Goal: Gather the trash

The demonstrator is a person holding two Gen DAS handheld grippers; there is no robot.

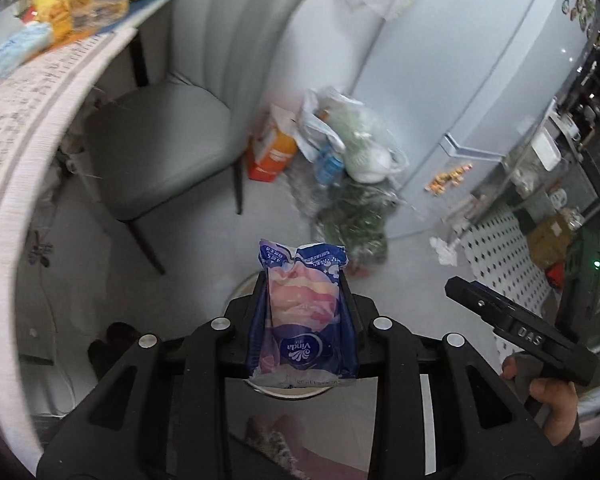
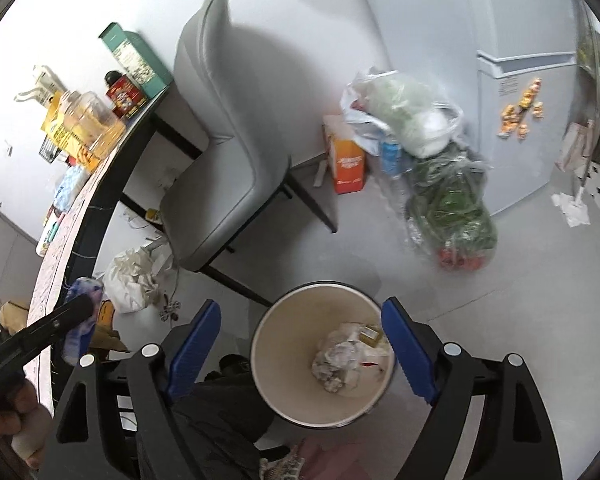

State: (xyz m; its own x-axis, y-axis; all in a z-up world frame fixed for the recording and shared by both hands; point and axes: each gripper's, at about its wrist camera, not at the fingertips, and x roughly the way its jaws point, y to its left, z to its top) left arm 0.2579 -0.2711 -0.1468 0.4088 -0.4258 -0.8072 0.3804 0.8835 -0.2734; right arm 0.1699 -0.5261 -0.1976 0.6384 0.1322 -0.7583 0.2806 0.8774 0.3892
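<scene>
In the left wrist view my left gripper [image 1: 304, 280] is shut on a blue and pink Vinda tissue packet [image 1: 304, 320], held upright between its black fingers. Just below the packet, part of the trash bin's rim [image 1: 242, 286] shows. In the right wrist view my right gripper [image 2: 302, 304] stands wide open with nothing between its blue pads [image 2: 408, 352]. It hangs over the round cream trash bin [image 2: 268, 360], which holds crumpled wrappers [image 2: 344, 356]. The left gripper [image 2: 80, 306] with the packet [image 2: 82, 328] shows at that view's left edge.
A grey chair [image 2: 220, 160] stands behind the bin, beside a cluttered table [image 2: 80, 216]. Plastic bags of greens [image 2: 448, 208] and an orange carton [image 2: 348, 164] lie by the fridge [image 2: 520, 120]. A white bag [image 2: 128, 280] sits under the table. Crumpled paper [image 2: 572, 204] lies at the right.
</scene>
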